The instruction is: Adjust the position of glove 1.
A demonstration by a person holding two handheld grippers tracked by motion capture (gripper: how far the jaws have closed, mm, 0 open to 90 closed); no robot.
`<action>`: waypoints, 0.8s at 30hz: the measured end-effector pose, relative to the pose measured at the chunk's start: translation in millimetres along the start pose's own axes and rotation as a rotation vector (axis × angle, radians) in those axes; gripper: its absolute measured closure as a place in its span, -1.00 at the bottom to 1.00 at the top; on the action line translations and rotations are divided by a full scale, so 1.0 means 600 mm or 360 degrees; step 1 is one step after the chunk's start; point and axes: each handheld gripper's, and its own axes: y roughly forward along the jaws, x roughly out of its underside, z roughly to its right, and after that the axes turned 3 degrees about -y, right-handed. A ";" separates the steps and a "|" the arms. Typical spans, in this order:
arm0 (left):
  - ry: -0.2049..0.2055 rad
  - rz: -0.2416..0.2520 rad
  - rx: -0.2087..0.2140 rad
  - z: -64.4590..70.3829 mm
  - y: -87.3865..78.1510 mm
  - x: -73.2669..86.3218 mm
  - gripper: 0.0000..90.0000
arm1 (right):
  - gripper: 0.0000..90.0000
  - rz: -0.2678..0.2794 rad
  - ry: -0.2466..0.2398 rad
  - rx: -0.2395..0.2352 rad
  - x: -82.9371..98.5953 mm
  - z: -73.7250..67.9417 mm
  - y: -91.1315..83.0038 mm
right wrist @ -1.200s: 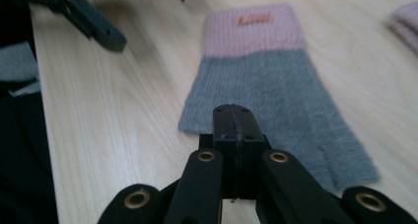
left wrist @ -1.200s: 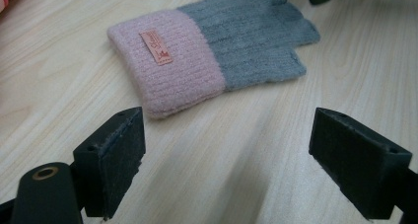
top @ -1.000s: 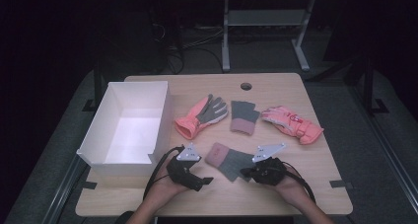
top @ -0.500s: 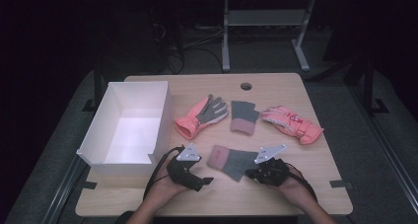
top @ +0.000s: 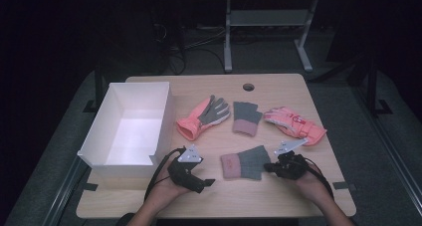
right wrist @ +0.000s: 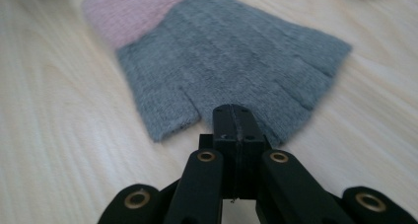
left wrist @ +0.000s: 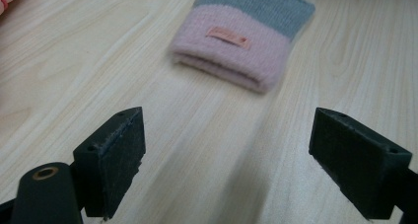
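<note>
A grey fingerless glove [top: 246, 164] with a pink cuff lies flat near the table's front edge. My right gripper [top: 268, 168] is at its finger end, jaws shut on the edge of the grey knit [right wrist: 231, 61], as the right gripper view shows [right wrist: 236, 116]. My left gripper [top: 204, 182] rests low on the table, left of the pink cuff [left wrist: 234, 46] and apart from it. Its jaws stand wide open [left wrist: 226, 155] with nothing between them.
A white open box [top: 161, 121] stands at the left. Across the middle lie a pink-and-grey glove [top: 204, 117], a second grey fingerless glove [top: 246, 117] and a pink glove [top: 294, 122]. A cable hole [top: 248, 87] is near the far edge.
The near fingerless glove has shifted a little to the right together with my right gripper. The left gripper has stayed about where it was.
</note>
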 end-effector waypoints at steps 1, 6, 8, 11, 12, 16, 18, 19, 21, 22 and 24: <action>0.0002 0.0001 -0.0001 0.000 0.000 0.000 -0.70 | 1.00 0.0000 0.0004 0.0015 0.001 0.004 -0.002; 0.0002 -0.0003 -0.0002 -0.001 0.000 0.000 -0.70 | 1.00 -0.0012 0.0065 0.0081 0.009 0.025 -0.013; 0.0002 -0.0003 -0.0003 -0.001 0.000 0.000 -0.70 | 1.00 -0.0012 0.0072 0.0098 0.012 0.030 -0.015; 0.0002 -0.0001 -0.0001 0.000 0.000 0.000 -0.70 | 1.00 -0.0019 0.0108 0.0171 0.020 0.050 -0.026; 0.0002 -0.0004 -0.0001 0.000 0.000 0.000 -0.70 | 1.00 -0.0005 0.0122 0.0175 0.020 0.052 -0.028; 0.0002 -0.0020 0.0003 -0.001 0.002 0.000 -0.70 | 1.00 0.0084 0.0101 0.0134 -0.002 0.040 -0.035; -0.0003 -0.0016 0.0004 -0.001 0.004 0.000 -0.70 | 1.00 0.0101 0.0089 0.0116 -0.012 0.035 -0.032; 0.0000 -0.0016 0.0007 0.000 0.004 -0.001 -0.70 | 1.00 0.0140 0.0075 0.0077 -0.032 0.025 -0.021; -0.0002 -0.0024 0.0010 0.001 0.005 -0.001 -0.70 | 1.00 0.0137 0.0032 0.0056 -0.052 0.014 -0.006; -0.0002 -0.0024 0.0010 0.001 0.005 -0.001 -0.70 | 1.00 0.0137 0.0032 0.0056 -0.052 0.014 -0.006; 0.0012 -0.0032 0.0011 0.001 0.006 -0.001 -0.70 | 1.00 0.0129 -0.0023 0.0008 -0.081 -0.003 0.018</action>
